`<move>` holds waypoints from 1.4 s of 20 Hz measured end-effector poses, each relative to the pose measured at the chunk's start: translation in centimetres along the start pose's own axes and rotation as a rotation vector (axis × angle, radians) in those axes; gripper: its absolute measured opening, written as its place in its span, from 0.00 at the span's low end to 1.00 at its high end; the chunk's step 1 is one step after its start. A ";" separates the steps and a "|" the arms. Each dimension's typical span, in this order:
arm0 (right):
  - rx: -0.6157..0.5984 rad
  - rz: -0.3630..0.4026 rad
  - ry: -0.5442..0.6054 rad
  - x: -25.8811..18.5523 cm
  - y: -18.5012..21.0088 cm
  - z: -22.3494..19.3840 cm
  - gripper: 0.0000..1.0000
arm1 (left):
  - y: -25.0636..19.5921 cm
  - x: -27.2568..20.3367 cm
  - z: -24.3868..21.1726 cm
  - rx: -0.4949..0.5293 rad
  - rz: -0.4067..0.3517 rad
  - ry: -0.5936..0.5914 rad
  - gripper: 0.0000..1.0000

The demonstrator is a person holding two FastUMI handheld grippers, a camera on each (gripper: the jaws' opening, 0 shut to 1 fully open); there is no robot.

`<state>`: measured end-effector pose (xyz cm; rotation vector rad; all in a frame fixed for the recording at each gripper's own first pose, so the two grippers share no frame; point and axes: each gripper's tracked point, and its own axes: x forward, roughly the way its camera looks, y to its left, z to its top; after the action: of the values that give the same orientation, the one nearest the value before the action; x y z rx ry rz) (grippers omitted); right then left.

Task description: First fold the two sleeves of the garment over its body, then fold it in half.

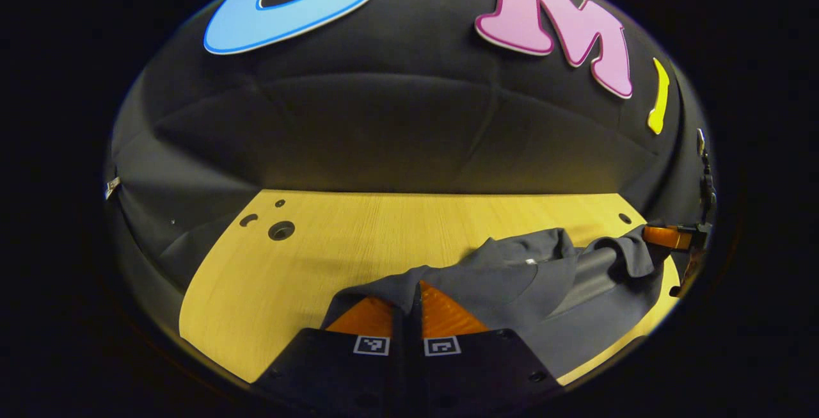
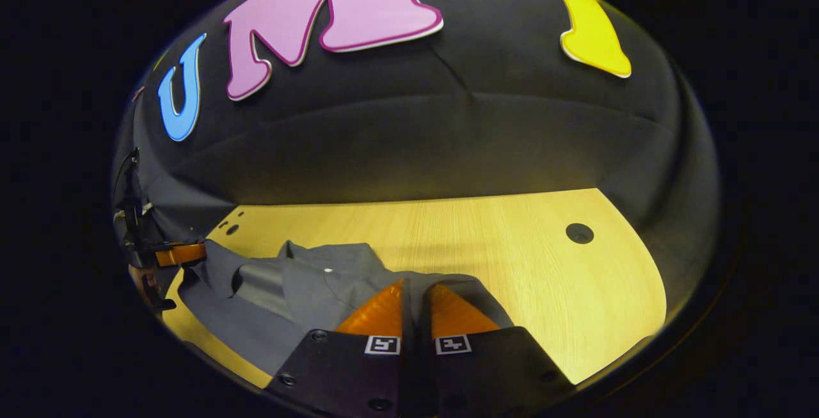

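- Grey fabric, the garment, is seen lying rumpled on the pale wooden worktop, bunched toward one edge rather than spread flat.
- A fold of its cloth is pinched between the closed orange fingers of the left tongs; in the right gripper view another part of the garment is clamped in the same way by the right tongs.
- Both grips appear to be taken near one edge of the cloth and well apart, presumably so that it can be carried over in one piece and laid without twisting.
- In each view, the other tongs are seen at the garment's far end, cut off by the picture's rim.
- Which parts are held, sleeve, hem or shoulder, cannot be told; the fabric under the fingers is hidden by the tongs' own bodies.
- Whether the sleeves are already laid over the body is hard to judge from the creases; a small white mark on the cloth is too small to identify.
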<state>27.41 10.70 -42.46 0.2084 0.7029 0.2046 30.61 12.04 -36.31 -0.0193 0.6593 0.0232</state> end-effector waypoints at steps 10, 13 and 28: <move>0.017 -0.020 0.072 5.1 -1.7 -4.4 0.05 | 0.2 5.2 -4.3 0.014 0.047 0.085 0.06; 0.015 -0.026 0.061 5.1 -2.0 -4.2 0.16 | 0.4 5.2 -4.1 0.008 0.073 0.065 0.15; 0.005 0.010 0.035 -2.4 -0.3 -1.3 0.90 | -1.9 -1.6 -2.5 0.031 0.022 0.037 0.94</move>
<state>24.80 9.95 -42.03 0.2136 0.7374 0.2167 27.84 10.08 -37.27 0.0178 0.6969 0.0340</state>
